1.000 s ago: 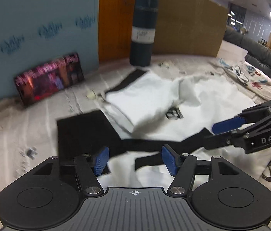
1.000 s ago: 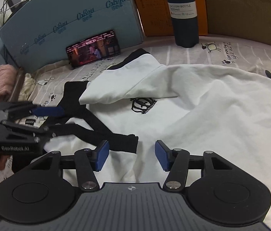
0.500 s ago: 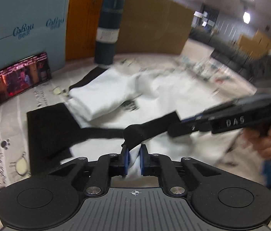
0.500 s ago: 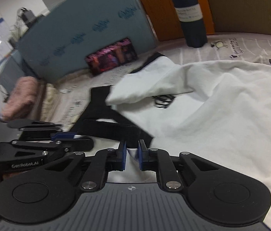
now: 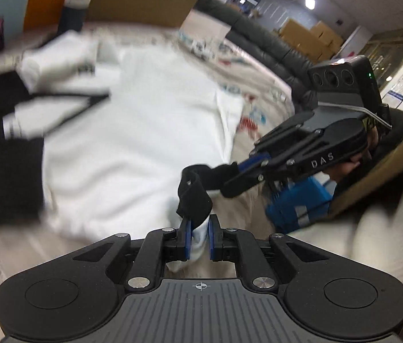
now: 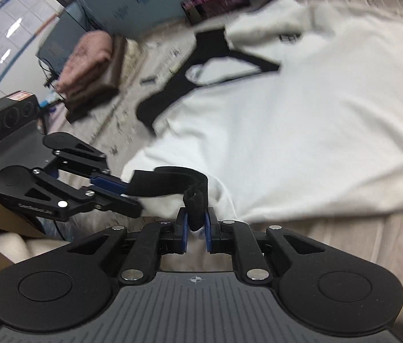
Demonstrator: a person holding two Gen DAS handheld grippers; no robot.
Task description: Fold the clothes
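The white shirt (image 6: 301, 131) lies spread on the bed (image 6: 344, 245), its black collar (image 6: 170, 184) lifted. Both the left gripper (image 5: 200, 235) and right gripper (image 6: 195, 233) pinch that collar, seemingly at neighbouring spots. Pull evenly, keeping the band taut, so the fold lands straight.

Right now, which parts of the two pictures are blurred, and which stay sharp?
Left wrist view: the white garment and the background smear with motion, while the left tool is sharp. Right wrist view: same smear, right tool crisp.

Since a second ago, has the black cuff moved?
Yes. The cuff, then lying mid-shirt, is pulled off the shirt's near edge, away from the phone, pinched by both grippers.
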